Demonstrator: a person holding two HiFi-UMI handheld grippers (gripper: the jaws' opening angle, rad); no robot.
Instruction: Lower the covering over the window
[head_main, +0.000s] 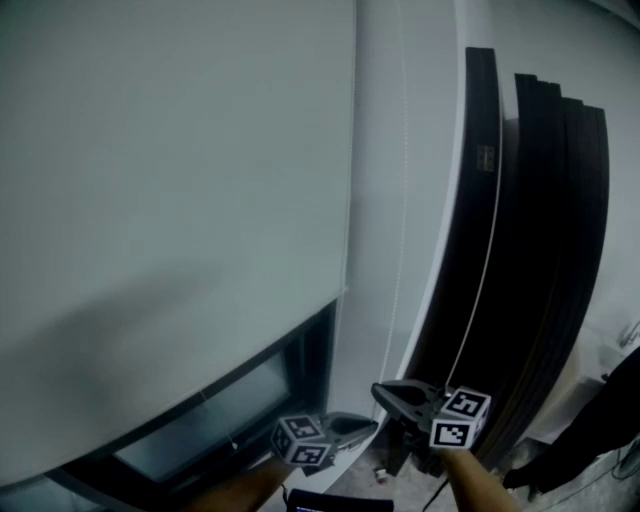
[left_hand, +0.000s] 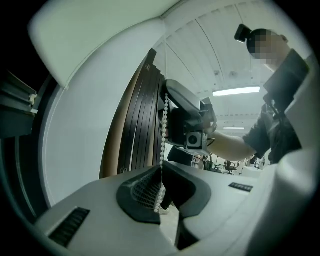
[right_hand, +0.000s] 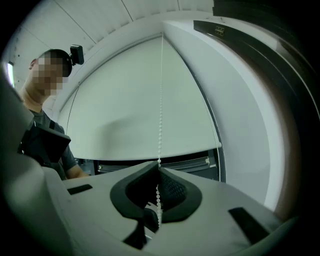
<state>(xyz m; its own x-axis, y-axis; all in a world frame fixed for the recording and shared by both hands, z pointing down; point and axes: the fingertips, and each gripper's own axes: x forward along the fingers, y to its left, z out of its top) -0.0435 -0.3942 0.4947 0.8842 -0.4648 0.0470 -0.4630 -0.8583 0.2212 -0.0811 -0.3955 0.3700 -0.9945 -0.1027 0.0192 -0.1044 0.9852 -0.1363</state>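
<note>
Beads on a thin white bead chain (left_hand: 163, 125) hang down the wall (head_main: 385, 100) beside the right edge of the window (head_main: 225, 405). The left gripper (head_main: 368, 426) has its two jaws pressed together on the chain, and the beads run right through the tips. The right gripper (head_main: 382, 392) is pinched tight on the chain too, a little higher and just beside the left one. Both point level and face each other. I think this is so the hands can pull the chain straight down. I cannot tell if they hold one strand or two.

The blind (head_main: 170, 200) is the thing to bring down. It is big and pale and hangs flat over most of the window. A dark strip of glass shows under it, along the bottom edge of the window. So the job looks nearly done, but not all done.

Tall dark boards (head_main: 545, 250) lean on the wall to the right of the chain, well apart from the blind. One has a small label (head_main: 486, 155) near its top edge, too tiny to read. The cubes (head_main: 300, 440) on the grippers show black and white squares, not words. I see no other writing.
</note>
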